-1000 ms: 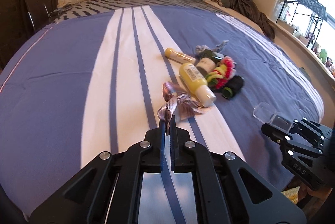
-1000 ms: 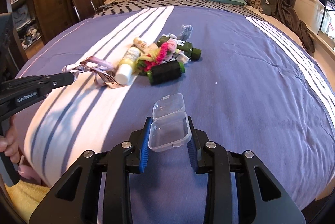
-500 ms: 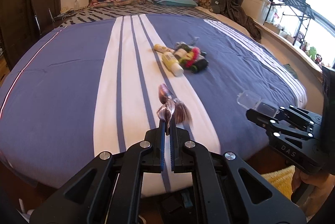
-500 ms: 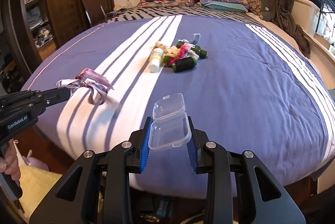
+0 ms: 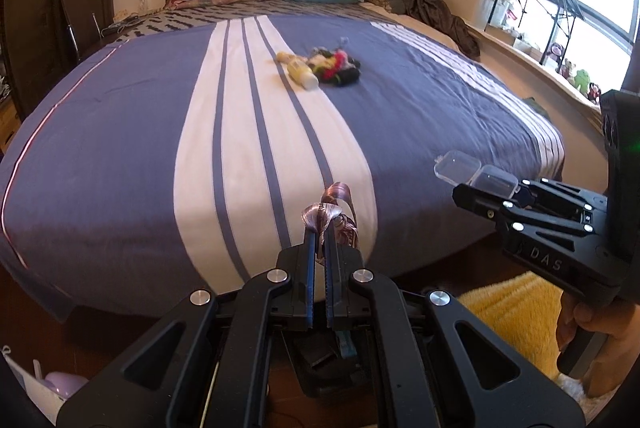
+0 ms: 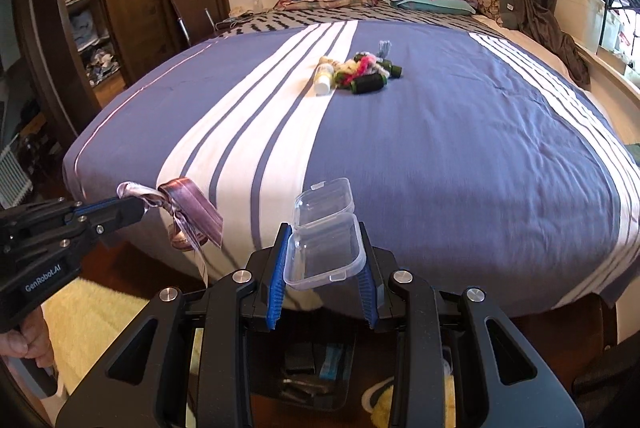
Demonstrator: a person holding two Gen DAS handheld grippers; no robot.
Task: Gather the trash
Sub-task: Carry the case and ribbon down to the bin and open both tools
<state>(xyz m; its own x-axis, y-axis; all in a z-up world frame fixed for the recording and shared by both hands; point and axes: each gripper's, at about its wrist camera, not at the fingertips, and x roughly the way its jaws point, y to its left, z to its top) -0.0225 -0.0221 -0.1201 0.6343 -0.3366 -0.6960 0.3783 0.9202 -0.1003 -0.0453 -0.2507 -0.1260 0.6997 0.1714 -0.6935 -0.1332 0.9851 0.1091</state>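
Blue bedding with white stripes covers the bed [image 5: 120,116] that fills both views, seen from beyond its foot edge, with a dark headboard and pillows at the far end and a window along the right side

Both grippers are angled downward toward the bed's foot edge. The left gripper [image 5: 319,228] is held low at the centre of its own view, its jaws pressed together on a crumpled purple ribbon [image 5: 332,206], whose loops stick up above the tips while a tail hangs beside them. In the right wrist view the same ribbon [image 6: 188,204] is seen dangling off the foot edge from the left gripper [image 6: 136,206], with part of a hand [image 6: 28,338] on its handle at the lower left. The right gripper [image 6: 324,256] is closed part-way on a small clear plastic box [image 6: 326,248] with its hinged lid standing open; the blue pads are pressed against the box's two sides. From the left wrist view the box [image 5: 476,174] is seen at the tip of the right gripper [image 5: 486,188], beyond the bed's right foot corner, and a hand [image 5: 588,324] is wrapped round its grip above a yellow rug [image 5: 508,308].

Near the middle of the bed a pile of remaining trash [image 6: 360,72] is left: a yellow bottle, dark green bottles and bright yarn.

Compared with a second ago, both grippers have been drawn back from over the bed to past its foot edge, so the pile looks smaller and farther, and the floor has come into view beneath them. Neither grip has changed
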